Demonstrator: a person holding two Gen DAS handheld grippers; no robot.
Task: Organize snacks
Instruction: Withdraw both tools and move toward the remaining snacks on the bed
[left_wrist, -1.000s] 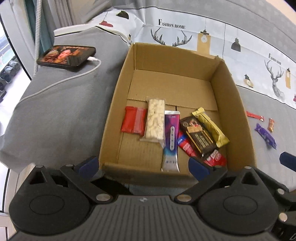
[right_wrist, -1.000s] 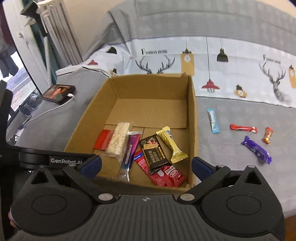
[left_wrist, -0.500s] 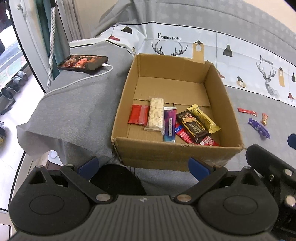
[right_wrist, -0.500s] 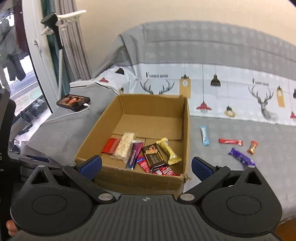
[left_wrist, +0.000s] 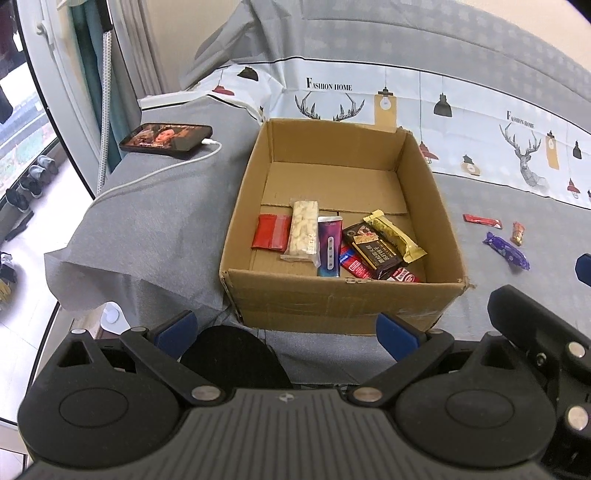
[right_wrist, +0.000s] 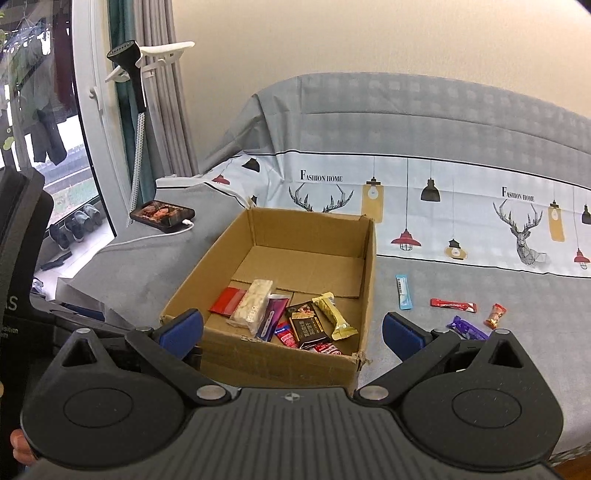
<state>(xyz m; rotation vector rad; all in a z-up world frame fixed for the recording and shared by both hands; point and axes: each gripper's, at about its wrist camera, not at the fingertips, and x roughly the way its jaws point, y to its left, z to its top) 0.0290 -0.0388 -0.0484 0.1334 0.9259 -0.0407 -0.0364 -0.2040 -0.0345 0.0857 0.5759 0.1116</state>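
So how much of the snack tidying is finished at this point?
Mostly done, it seems. Six snacks lie in the brown cardboard box, among them the gold-wrapped bar and the white nougat bar. Both the left claw and the right claw are open, holding nothing. Left on the grey cloth: the light blue stick, long red stick, purple bar and small orange candy.

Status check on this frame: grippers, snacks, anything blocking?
Left gripper and right gripper open, empty, short of the box. Six snacks inside; blue bar and three more loose on the cloth beside it. Nothing blocking.
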